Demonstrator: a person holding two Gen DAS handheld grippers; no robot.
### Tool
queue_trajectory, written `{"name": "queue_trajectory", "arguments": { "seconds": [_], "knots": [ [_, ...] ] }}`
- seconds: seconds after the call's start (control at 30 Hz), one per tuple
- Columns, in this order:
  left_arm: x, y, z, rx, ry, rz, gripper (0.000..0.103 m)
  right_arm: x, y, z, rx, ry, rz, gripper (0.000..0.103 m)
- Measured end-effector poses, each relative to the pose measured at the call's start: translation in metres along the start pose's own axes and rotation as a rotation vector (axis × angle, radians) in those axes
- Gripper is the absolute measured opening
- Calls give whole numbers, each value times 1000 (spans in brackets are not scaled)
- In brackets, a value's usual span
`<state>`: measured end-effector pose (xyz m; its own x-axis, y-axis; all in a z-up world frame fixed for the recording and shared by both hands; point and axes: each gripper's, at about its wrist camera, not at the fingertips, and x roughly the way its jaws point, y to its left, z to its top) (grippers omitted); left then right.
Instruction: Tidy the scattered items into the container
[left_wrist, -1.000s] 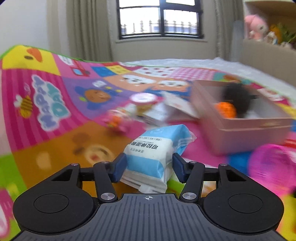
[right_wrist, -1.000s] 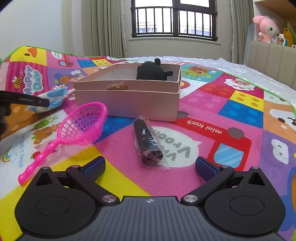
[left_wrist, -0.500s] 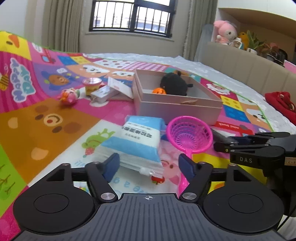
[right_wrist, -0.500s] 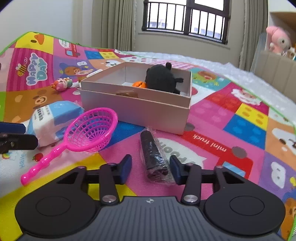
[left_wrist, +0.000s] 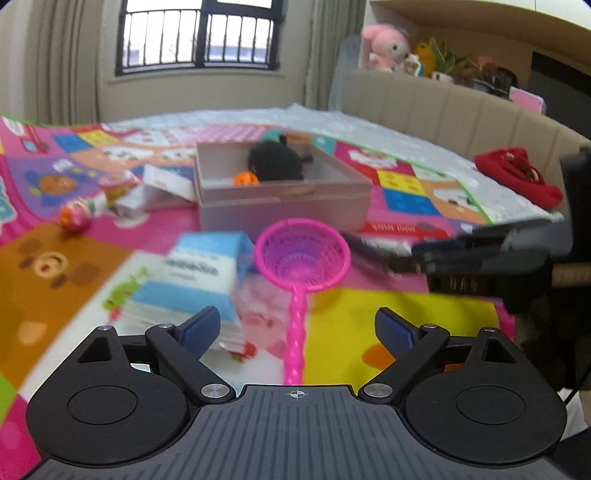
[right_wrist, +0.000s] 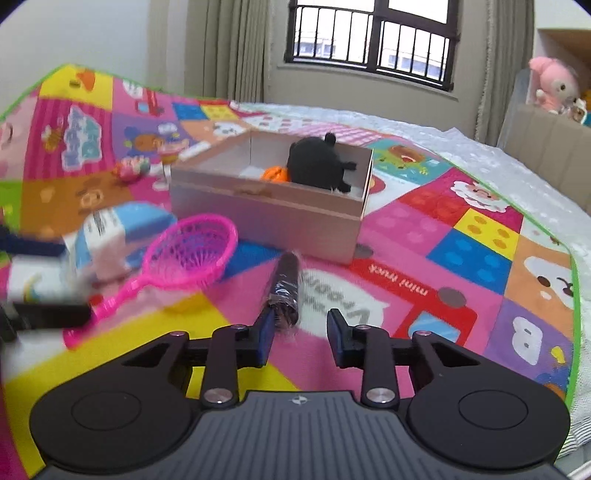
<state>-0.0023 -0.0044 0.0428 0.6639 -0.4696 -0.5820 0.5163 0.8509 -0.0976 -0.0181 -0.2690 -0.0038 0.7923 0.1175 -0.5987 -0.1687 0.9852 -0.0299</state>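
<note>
Grippers low over scattered toys
My left gripper's (left_wrist: 295, 325) jaws are opening, unclamped, astride the pink plastic net's (left_wrist: 303, 258) handle. My right gripper's (right_wrist: 300, 321) jaws are closing, the dark plastic-wrapped roll (right_wrist: 284, 280) touching one pad only, near the pinkish cardboard box (right_wrist: 266, 218).

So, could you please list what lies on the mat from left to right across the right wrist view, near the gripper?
Blue and white tissue pack → pink plastic scoop net → dark roll wrapped in clear plastic → red "mini truck" picture printed on the mat.
</note>
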Motion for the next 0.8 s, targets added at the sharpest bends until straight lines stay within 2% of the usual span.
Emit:
{"name": "queue_trajectory", "arguments": {
  "seconds": [0.1, 0.27, 0.33, 0.43, 0.53, 0.63, 0.67, 0.73, 0.8],
  "knots": [
    [11, 6, -3, -7, 23, 22, 96, -2, -2, 3, 9, -16, -6, 37],
    [15, 38, -1, -96, 46, 147, 96, -6, -1, 0, -8, -39, -24, 63],
    [8, 48, 0, -134, 36, 149, 96, -7, -1, 0, -7, -46, -22, 65],
    [-6, 46, 1, -126, 9, 113, 97, -6, -1, 2, -2, -50, -2, 65],
    [-12, 35, 0, -91, 2, 71, 97, -1, 5, 2, -18, -36, 34, 59],
    [-9, 21, 4, -60, -7, 17, 97, 8, 16, 0, -74, -41, 34, 56],
    [-7, 18, 5, -52, -8, 4, 97, 13, 18, 0, -87, -32, 28, 43],
    [-2, 11, 9, -36, -12, -20, 97, 24, 18, 1, -93, 14, 13, 26],
    [3, 7, 11, -25, -16, -47, 99, 25, 12, 0, -90, 14, -28, 26]
  ]
}}
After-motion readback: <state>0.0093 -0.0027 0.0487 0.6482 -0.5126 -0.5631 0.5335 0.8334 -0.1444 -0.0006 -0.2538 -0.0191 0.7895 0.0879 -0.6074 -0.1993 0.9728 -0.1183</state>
